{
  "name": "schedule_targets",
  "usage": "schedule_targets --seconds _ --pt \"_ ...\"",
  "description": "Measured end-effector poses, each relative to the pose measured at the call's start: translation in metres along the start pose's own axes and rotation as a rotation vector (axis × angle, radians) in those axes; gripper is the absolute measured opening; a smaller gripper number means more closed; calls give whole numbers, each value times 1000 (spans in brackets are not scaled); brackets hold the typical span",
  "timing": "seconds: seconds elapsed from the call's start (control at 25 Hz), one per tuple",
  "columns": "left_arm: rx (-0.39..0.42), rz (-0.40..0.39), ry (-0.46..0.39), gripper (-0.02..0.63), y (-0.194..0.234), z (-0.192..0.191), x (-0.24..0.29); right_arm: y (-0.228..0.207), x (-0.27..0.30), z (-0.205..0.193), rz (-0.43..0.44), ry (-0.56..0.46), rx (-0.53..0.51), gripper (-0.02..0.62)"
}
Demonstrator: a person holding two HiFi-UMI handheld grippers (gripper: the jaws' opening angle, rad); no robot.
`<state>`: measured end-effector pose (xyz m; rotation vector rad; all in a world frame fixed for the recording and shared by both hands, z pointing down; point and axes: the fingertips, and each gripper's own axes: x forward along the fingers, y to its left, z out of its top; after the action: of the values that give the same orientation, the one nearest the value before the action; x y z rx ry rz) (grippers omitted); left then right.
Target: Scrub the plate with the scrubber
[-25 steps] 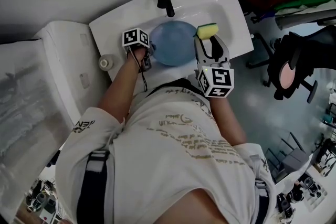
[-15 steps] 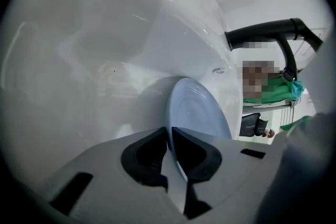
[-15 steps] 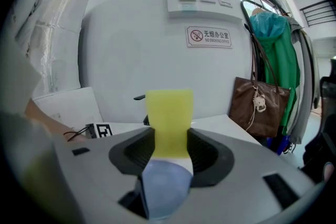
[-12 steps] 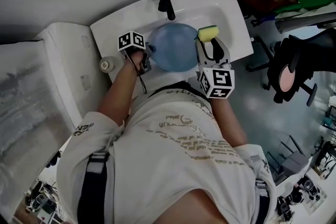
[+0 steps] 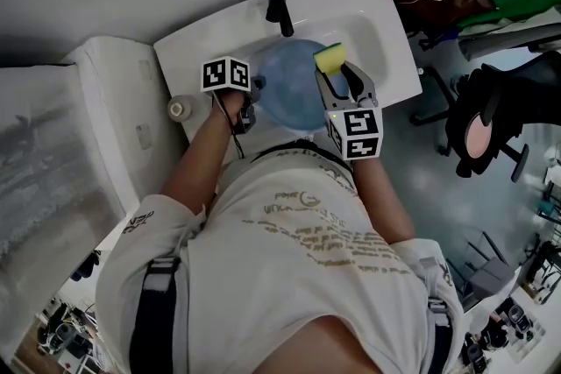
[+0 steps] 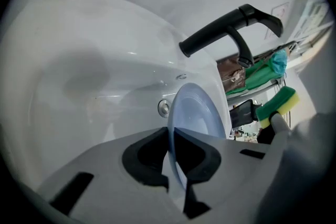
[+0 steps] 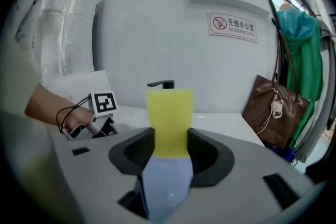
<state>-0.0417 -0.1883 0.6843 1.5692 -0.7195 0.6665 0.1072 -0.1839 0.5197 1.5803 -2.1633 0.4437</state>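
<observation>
Left gripper view: left gripper jaws closing on thin plate, right gripper pinching spongy scrubber

You worked at a white washbasin set against the far wall. A black faucet stood at the middle of its far rim, and a round metal fitting sat low in the bowl. A small round container stood on the near left corner of the flat rim. A blue plate stood on edge in the bowl; whether it touched the basin could not be told.
</observation>
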Motion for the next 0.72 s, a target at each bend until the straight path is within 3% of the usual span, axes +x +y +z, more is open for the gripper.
schedule_targets --seconds 0.24,0.44,0.72 --pt "143 16 -44 35 -25 0 -14 27 14 -13 77 141 -237 198" --pt "202 22 -70 35 -39 2 -21 50 33 -39 170 309 -468 198" --pt "262 43 -103 35 -49 3 -35 67 52 -60 254 446 -627 198"
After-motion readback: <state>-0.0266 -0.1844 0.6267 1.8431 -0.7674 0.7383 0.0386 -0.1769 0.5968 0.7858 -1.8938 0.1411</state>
